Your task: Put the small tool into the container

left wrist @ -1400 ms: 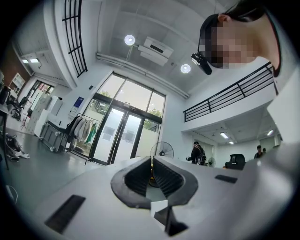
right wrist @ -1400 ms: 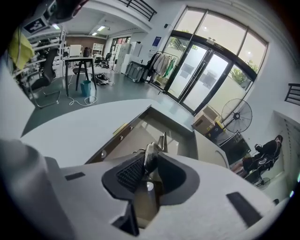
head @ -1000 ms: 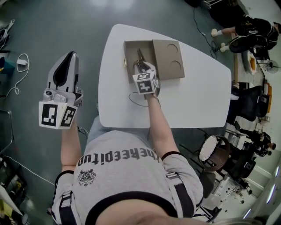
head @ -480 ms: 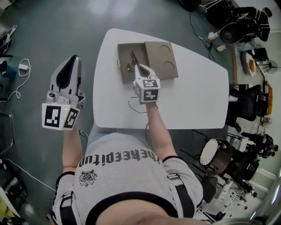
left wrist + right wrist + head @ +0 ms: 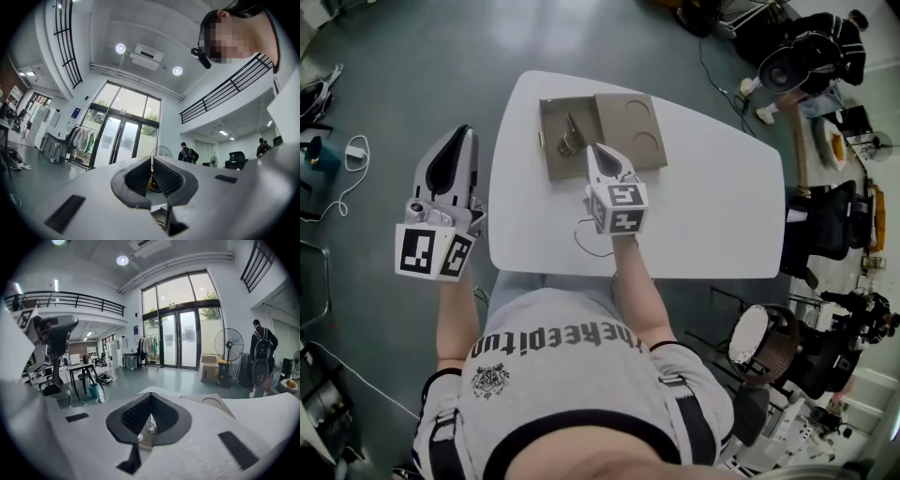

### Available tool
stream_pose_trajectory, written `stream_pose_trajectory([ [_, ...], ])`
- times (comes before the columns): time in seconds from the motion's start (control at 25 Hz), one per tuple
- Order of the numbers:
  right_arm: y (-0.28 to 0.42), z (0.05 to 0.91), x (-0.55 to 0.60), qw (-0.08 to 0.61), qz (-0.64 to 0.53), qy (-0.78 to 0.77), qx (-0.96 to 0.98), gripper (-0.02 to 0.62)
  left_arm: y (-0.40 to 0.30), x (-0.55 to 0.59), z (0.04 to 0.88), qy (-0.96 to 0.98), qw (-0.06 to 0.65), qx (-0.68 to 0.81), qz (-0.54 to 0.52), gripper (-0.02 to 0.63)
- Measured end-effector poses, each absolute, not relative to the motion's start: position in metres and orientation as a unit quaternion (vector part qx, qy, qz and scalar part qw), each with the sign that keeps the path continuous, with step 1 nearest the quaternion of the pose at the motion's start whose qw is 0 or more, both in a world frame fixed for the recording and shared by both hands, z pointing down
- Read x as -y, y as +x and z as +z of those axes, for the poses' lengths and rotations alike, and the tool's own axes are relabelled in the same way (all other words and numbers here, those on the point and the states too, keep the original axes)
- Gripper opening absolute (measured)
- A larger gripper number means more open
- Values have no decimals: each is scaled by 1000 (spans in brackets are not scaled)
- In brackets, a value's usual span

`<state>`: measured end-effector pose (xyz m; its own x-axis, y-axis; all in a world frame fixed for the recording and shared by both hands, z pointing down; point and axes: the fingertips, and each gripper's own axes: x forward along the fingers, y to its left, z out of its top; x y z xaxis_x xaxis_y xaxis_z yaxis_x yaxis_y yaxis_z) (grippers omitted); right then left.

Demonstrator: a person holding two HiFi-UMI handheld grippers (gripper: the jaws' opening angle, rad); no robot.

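A shallow brown cardboard container (image 5: pixel 551 159) lies open at the far side of the white table (image 5: pixel 712 216). A small metal tool (image 5: pixel 570 137) rests inside it. My right gripper (image 5: pixel 597 151) hovers just right of the container's near corner, shut with nothing in it. In the right gripper view its jaws (image 5: pixel 150 398) meet, and the tool (image 5: pixel 151 424) shows in the gap behind the pads, lying on the container (image 5: pixel 211 404) beyond. My left gripper (image 5: pixel 461 133) hangs off the table's left side over the floor, shut and empty (image 5: pixel 152 161).
The container's lid (image 5: pixel 630 131), with two round cut-outs, lies flat beside it. A thin wire loop (image 5: pixel 584 232) sits near the table's front edge. Chairs and stools (image 5: pixel 759 328) crowd the right side. A seated person (image 5: pixel 811 52) is at the far right, cables (image 5: pixel 342 159) on the left floor.
The right gripper has drawn back from inside the container toward me, and the tool stays lying in the container. The left gripper has barely shifted.
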<state>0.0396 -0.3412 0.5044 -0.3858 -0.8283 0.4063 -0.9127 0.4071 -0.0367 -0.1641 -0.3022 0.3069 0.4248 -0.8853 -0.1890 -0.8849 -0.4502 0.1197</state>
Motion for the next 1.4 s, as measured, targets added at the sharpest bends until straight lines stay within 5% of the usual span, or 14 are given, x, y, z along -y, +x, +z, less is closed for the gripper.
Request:
stream_pose_trajectory([
  [1.4, 107, 342, 245, 12, -2, 509, 861, -5, -82, 220, 272, 832, -29, 541, -120, 14],
])
